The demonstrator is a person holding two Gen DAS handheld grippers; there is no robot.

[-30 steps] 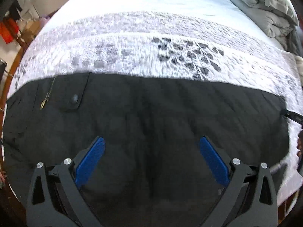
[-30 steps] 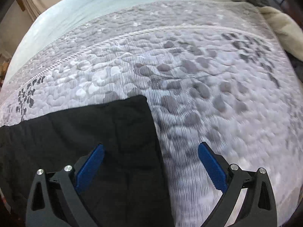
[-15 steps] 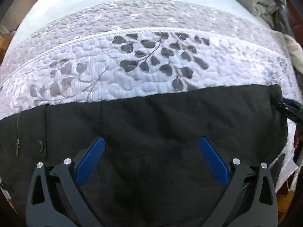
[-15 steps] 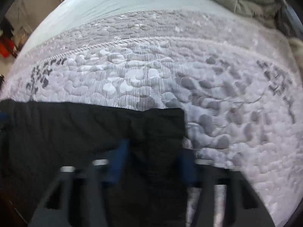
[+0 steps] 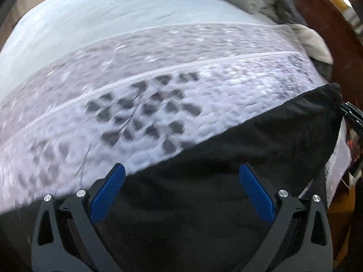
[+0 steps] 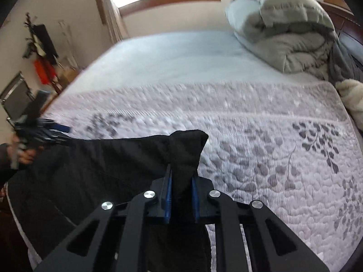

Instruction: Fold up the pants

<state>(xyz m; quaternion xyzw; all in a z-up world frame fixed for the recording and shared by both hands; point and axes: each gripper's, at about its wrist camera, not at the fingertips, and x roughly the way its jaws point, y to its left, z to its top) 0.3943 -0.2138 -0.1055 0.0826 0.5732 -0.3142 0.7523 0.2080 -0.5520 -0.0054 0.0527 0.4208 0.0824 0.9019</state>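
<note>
My right claw [image 6: 181, 200] is pinched tight on a bunched corner of the black pants [image 6: 109, 165], the cloth rising between its blue pads in a peak above the quilted bed [image 6: 261, 140]. From that corner the pants stretch leftward across the near edge of the bed, their long axis running side to side toward my left claw [image 5: 181, 195]. The left claw's blue pads stand wide apart with nothing between them, hovering over the dark fabric [image 5: 226, 181], whose far corner lifts at the right. A second ago my right claw was spread wide above the flat corner; now it has closed and raised it, and the pants' top edge slants.
</note>
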